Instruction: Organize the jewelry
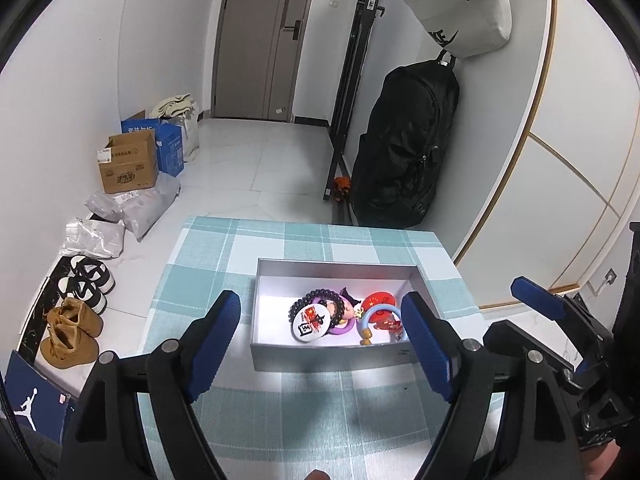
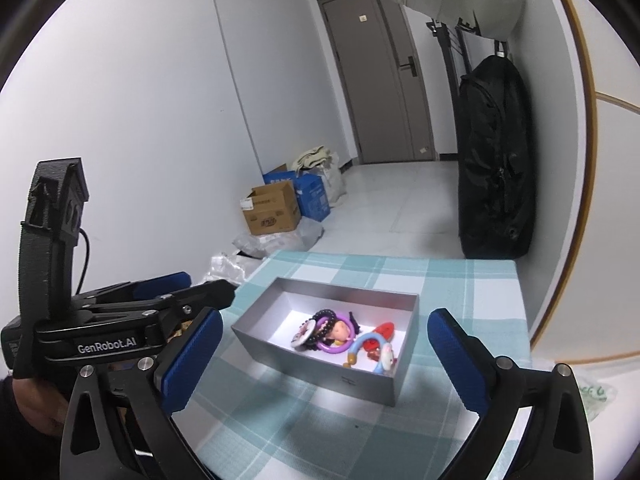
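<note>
Left wrist view: left gripper (image 1: 320, 334) and right gripper (image 2: 324, 356) fingers spread wide, empty, jewelry box (image 1: 332, 354) at twelve o'clock on the tabletop (image 1: 208, 264).

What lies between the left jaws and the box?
Only bare checked cloth lies between the left gripper and the box, seen in the left wrist view.
</note>
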A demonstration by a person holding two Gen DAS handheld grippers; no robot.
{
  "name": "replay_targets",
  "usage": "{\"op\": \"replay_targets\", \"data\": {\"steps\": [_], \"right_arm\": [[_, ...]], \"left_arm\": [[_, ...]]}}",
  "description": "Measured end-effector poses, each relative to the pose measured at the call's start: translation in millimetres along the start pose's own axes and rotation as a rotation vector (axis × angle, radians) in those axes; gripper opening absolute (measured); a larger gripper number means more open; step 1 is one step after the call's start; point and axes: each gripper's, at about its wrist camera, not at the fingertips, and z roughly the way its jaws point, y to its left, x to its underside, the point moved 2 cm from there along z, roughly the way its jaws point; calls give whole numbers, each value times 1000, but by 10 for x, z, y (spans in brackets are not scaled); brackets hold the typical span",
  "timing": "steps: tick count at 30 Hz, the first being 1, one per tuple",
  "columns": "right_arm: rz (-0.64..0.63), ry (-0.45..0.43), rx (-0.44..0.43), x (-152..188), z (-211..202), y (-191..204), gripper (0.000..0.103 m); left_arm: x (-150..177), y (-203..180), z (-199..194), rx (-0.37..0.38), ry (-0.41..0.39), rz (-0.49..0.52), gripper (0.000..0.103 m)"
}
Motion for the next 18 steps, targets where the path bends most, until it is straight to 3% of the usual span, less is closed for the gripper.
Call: {"op": "replay_targets", "data": {"steps": [18], "right_arm": [[-11,-10,12,56,-120,7,103]], "left_arm": [[98,-41,-114,-43,-34,11,79]]}}
